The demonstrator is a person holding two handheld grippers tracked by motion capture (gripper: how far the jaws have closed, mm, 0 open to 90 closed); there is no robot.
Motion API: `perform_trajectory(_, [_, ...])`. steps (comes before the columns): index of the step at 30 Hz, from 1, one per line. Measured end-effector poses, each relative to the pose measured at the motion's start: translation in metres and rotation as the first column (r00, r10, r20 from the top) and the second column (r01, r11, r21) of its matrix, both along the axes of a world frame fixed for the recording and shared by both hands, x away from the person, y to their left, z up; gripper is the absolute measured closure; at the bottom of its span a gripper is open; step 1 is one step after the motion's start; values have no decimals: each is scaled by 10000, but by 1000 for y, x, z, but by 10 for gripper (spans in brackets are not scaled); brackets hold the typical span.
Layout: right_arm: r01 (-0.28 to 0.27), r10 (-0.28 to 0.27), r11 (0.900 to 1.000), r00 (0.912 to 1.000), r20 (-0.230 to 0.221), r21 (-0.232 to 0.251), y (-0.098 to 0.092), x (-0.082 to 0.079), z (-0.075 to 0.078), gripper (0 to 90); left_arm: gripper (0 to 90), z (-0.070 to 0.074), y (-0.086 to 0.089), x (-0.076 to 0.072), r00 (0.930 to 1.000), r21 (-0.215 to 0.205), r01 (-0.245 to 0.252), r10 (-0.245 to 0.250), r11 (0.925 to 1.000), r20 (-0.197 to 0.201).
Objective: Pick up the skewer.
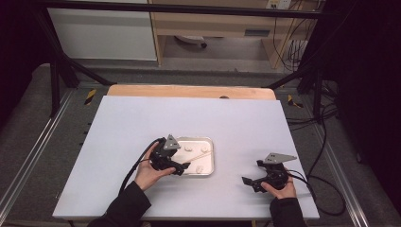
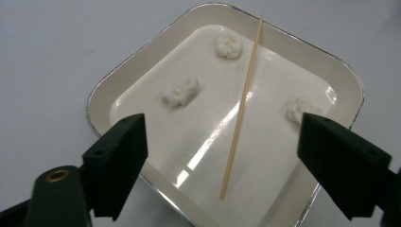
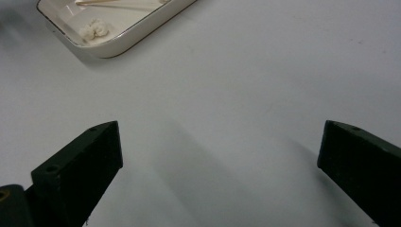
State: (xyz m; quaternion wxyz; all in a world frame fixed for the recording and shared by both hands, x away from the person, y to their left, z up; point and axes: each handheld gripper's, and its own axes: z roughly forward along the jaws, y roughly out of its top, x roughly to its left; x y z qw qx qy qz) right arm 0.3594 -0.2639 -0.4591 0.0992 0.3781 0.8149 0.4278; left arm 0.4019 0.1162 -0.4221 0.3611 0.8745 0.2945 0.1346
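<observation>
The room around the rig was dim, with a black frame standing over a pale, matte white counter (image 1: pixel 142 123) whose far edge showed a strip of bare wood, and light wooden furniture and cables lay beyond it on the grey floor.

On that counter, a little toward the person's side of the middle, sat a shallow cream tray (image 2: pixel 142 61) with rounded corners and a thin metallic rim. Its glossy bottom caught the light in streaks. A thin wooden skewer (image 2: pixel 240 106) lay slantwise across it, one end resting up on the far rim, the other down on the tray floor. Three small white crumbly lumps (image 2: pixel 179 91) were scattered in the tray, well apart from one another, one of them just beside the skewer near the far rim.

The left claw (image 2: pixel 222 156) hung above the near part of the tray, its jaws spread wide on either side of the skewer's lower end and touching nothing. The right claw (image 3: pixel 220 156) was released too, jaws wide over bare counter, well to the right of the tray.
</observation>
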Motion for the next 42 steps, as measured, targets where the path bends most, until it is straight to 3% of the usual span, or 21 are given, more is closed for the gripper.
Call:
perform_trajectory(24, [-42, 42, 10000, 10000, -20, 5, 0, 0, 0, 14, 732, -17, -24, 13, 9980, 199, 561, -555, 9982, -299])
perform_trajectory(30, [-42, 42, 10000, 10000, -22, 1, 0, 0, 0, 14, 800, -19, -24, 15, 9963, 206, 653, -640, 9977, -578])
perform_trajectory(42, [-27, 27, 10000, 10000, -48, -4, 0, 0, 0, 14, 874, -20, -22, 15, 9956, 73, 674, -668, 9977, -655])
